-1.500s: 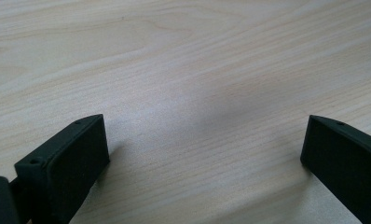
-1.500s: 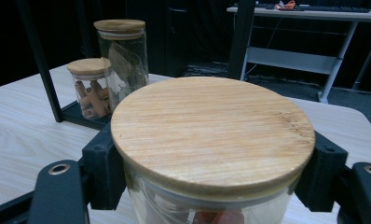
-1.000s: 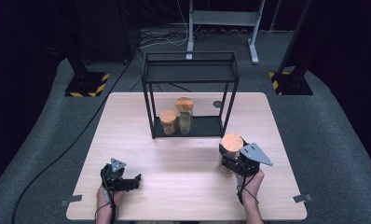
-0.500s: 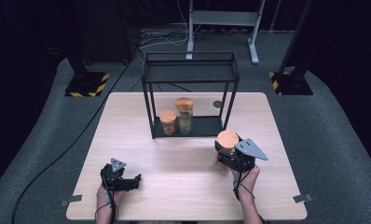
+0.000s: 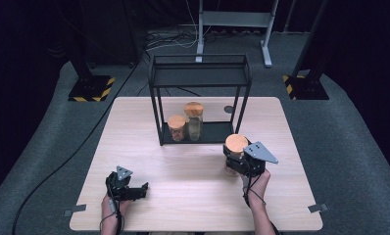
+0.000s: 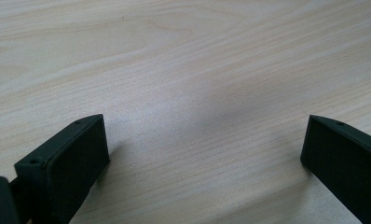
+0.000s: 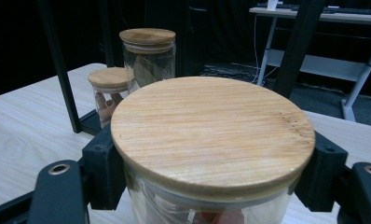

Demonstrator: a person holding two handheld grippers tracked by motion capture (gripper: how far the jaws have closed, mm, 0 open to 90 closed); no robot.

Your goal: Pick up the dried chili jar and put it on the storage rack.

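A glass jar with a wooden lid (image 5: 236, 144) (image 7: 211, 140) is held just in front of the black wire rack (image 5: 201, 73), with my right gripper (image 5: 234, 159) (image 7: 211, 172) shut on its body below the lid. On the rack's bottom shelf stand a short jar (image 5: 177, 127) (image 7: 110, 91) and a taller jar (image 5: 194, 120) (image 7: 147, 53), both with wooden lids. My left gripper (image 5: 143, 188) (image 6: 202, 154) rests on the table near the front left, jaws wide apart with bare wood between them.
The light wooden table (image 5: 134, 127) carries the rack at its far middle. A small dark disc (image 5: 228, 109) lies behind the rack's right side. Beyond the table stand a grey desk frame (image 5: 232, 22) and two black stands with striped bases (image 5: 92, 88).
My right gripper has carried the jar a little forward and left, toward the rack's right front post. The left gripper has stayed put.
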